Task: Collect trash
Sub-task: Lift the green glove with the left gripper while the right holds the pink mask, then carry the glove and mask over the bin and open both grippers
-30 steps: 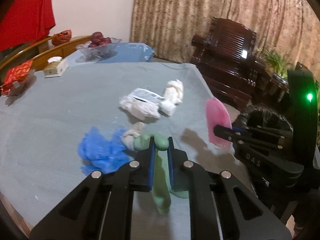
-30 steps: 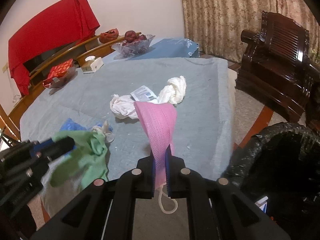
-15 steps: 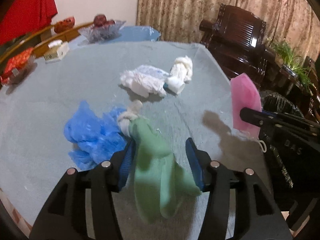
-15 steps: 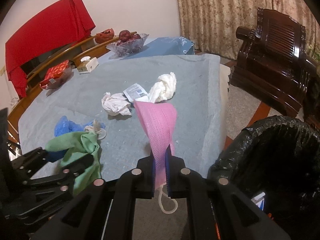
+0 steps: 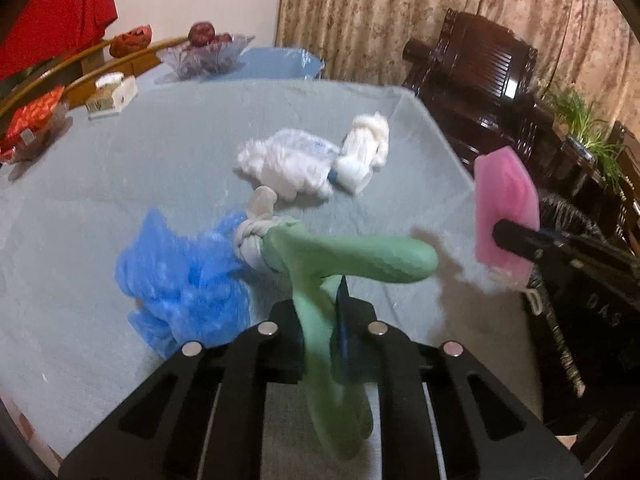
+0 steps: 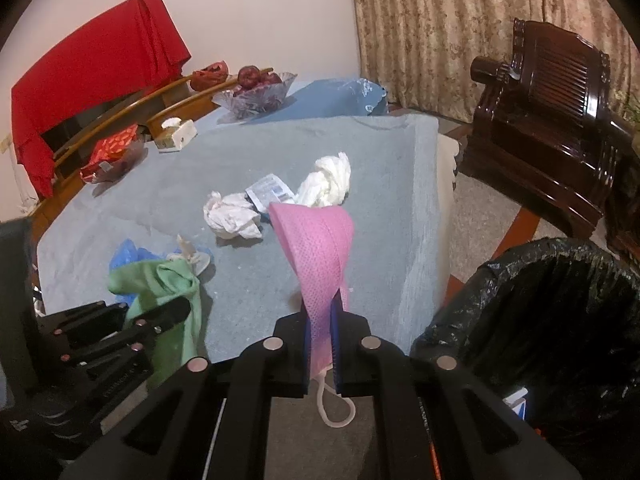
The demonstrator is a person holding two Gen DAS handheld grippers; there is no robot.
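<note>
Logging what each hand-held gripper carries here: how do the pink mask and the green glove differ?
The pink mask is a stiff woven piece standing upright from the right hand-held gripper; the green glove is smooth and limp, drooping from the left hand-held gripper. The pink mask trails a white ear loop; the green glove has none. Both are clamped between closed fingers, near the table edge.

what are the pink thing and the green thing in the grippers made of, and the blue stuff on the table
Pink mask: looks like nonwoven fabric, matte, with a dotted embossed weave and a white elastic ear loop. Green cloth: soft matte fabric, hanging limp in folds. Blue bag: probably thin plastic film, crinkled and slightly translucent, though blur leaves it open.
</note>
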